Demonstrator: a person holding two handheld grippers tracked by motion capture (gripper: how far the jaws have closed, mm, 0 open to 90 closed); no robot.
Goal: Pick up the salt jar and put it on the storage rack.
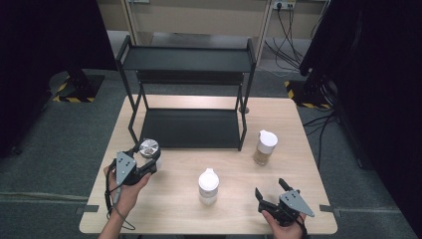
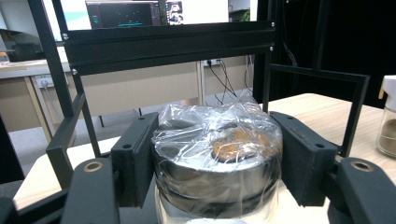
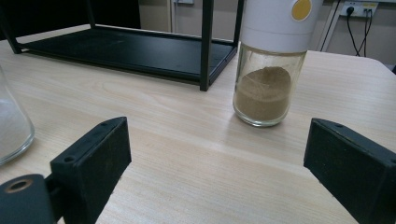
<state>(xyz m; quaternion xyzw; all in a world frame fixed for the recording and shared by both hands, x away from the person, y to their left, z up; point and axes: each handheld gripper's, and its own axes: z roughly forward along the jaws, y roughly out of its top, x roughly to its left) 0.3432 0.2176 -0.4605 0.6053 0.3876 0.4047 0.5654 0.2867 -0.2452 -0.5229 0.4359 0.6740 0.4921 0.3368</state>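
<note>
Closest in, the left gripper (image 1: 141, 160) is clamped on a jar (image 2: 217, 163) with a metal lid wrapped in crinkled plastic film, held at the table's left side just in front of the black rack (image 1: 186, 94). The jaws press on the lid band rather than the glass, and film lies under both pads, so the grip could slide on the slick wrap, or the lid could turn or come away from the body if the jar is lifted or tilted. A rack post (image 2: 84, 112) stands close ahead, and a careless push toward the lower shelf could knock the jar against it. The right gripper (image 1: 272, 191) rests low at the table's near right with its jaws apart and nothing between them. Farther off, 2 white-capped jars stand apart: a clear one (image 1: 208, 186) mid-table and one with brown powder (image 3: 268, 70) near the rack's right leg. The held jar's glass body is cut off at the bottom of the left gripper view, and the film blurs what lies on the lid.
</note>
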